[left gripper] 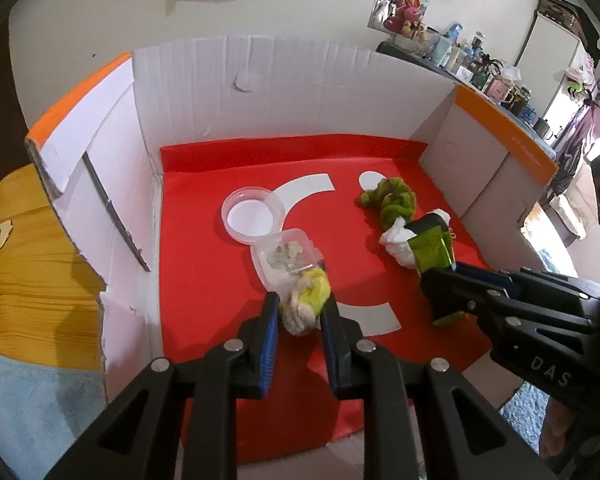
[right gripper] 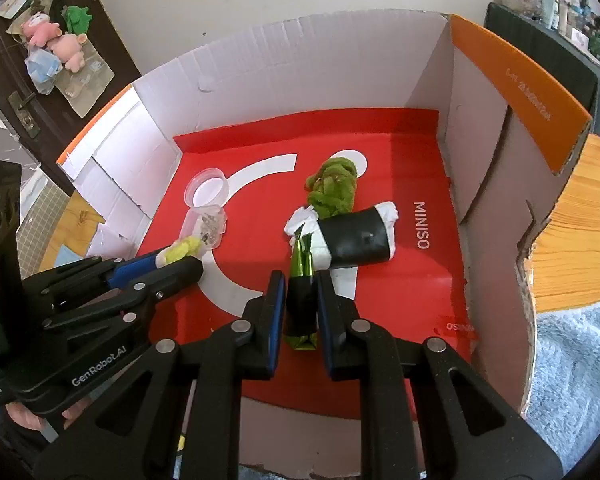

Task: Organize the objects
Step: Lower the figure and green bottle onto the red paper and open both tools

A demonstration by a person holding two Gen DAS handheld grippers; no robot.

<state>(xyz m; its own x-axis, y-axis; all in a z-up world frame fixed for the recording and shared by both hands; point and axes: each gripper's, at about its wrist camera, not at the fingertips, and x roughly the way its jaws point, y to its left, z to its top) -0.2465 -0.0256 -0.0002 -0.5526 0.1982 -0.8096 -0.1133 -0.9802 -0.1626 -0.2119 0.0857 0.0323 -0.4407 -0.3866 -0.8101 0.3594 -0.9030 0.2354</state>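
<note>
My left gripper (left gripper: 300, 312) is shut on a yellow-green and white fuzzy bundle (left gripper: 306, 302), held just over the red mat (left gripper: 204, 264) beside a small clear box (left gripper: 286, 262) of small bits. My right gripper (right gripper: 300, 292) is shut on a green and black foil packet (right gripper: 300, 300), in front of a black roll with white ends (right gripper: 356, 240). A green fuzzy clump (right gripper: 334, 188) lies behind the roll. A clear round lid (left gripper: 252, 214) lies behind the small box. In the right wrist view, the left gripper (right gripper: 180, 258) holds the bundle (right gripper: 182, 248).
White cardboard walls (left gripper: 260, 92) with orange flap edges (left gripper: 76, 96) enclose the mat on three sides. A wooden tabletop (left gripper: 32, 272) lies outside on the left and also on the right in the right wrist view (right gripper: 580, 248). A cluttered shelf (left gripper: 480, 68) stands far behind.
</note>
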